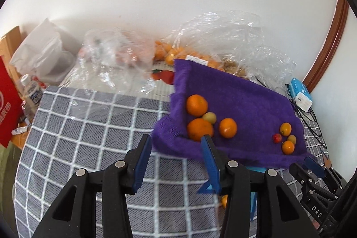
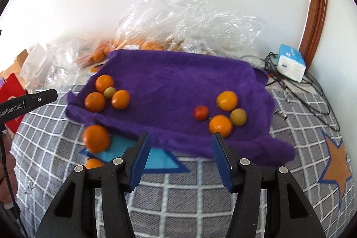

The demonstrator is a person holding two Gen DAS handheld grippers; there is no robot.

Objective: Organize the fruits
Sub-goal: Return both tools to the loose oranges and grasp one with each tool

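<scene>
Purple towel [image 2: 178,86] — eight fruits; left claw [image 1: 176,155], right claw [image 2: 180,151] — both released.

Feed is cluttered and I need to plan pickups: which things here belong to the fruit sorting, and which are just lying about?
Job items:
purple towel
left fruit cluster
right fruit cluster
small red fruit
stray orange off the towel
second stray orange

Just lying about:
plastic bags
blue-white box
cables
red packet
bottle
checked cloth

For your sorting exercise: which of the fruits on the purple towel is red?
The small red fruit in the right-hand cluster, just left of the two oranges there; every other fruit on the towel is orange or yellow-green.
</scene>
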